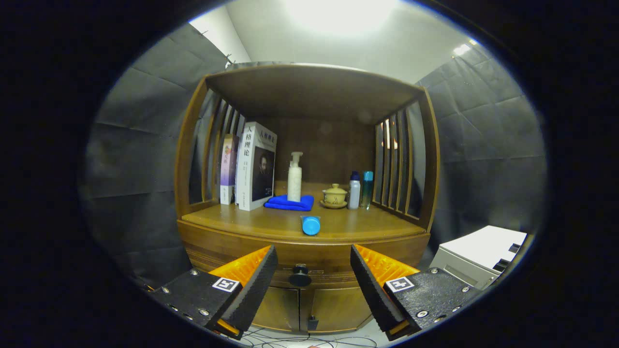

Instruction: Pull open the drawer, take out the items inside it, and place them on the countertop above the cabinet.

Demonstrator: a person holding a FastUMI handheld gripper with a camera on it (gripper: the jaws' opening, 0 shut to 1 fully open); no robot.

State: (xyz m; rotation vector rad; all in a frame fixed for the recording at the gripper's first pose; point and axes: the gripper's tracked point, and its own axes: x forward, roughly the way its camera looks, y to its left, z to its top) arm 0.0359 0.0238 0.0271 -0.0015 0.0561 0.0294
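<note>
A wooden cabinet stands ahead, its drawer front [309,263] closed flush under the countertop [271,222]. A dark round knob [300,277] sticks out of the drawer's middle. My gripper [313,268] is open, its two fingers spread wide to either side of the knob and a short way in front of it, touching nothing. A blue cylindrical item [311,225] lies on its side on the countertop near the front edge, just above the knob. The drawer's inside is hidden.
On the countertop stand two books [254,166] at the left, a white pump bottle [294,179] on a folded blue cloth [290,203], a small lidded teacup [334,195] and two slim bottles [360,190]. Slatted sides flank the shelf. A white box [478,258] sits at right. Two lower doors [300,307] are closed.
</note>
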